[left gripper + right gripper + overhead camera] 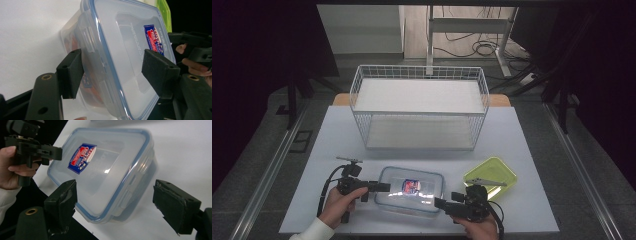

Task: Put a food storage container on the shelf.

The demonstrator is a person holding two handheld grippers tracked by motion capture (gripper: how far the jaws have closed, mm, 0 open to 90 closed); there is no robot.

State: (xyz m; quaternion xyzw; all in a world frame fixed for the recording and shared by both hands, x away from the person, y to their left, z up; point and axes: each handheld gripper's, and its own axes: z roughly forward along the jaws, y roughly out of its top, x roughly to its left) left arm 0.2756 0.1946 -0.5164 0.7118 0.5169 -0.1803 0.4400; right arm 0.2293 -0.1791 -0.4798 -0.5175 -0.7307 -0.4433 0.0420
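Two grippers flank clear lidded container (410, 190), lower centre of high view.
Left gripper (384, 187) and right gripper (439, 203) both agape, nothing held; container probably light, rigid, slick, so grab by its side latches.

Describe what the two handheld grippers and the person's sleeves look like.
Both grippers, left gripper and right gripper, are matte black, each with two blocky jaws ending in rectangular pads and brass-coloured inserts at the jaw bases. A black cable trails from the left one, which also carries a grey plate on top. The left forearm wears a white sleeve.
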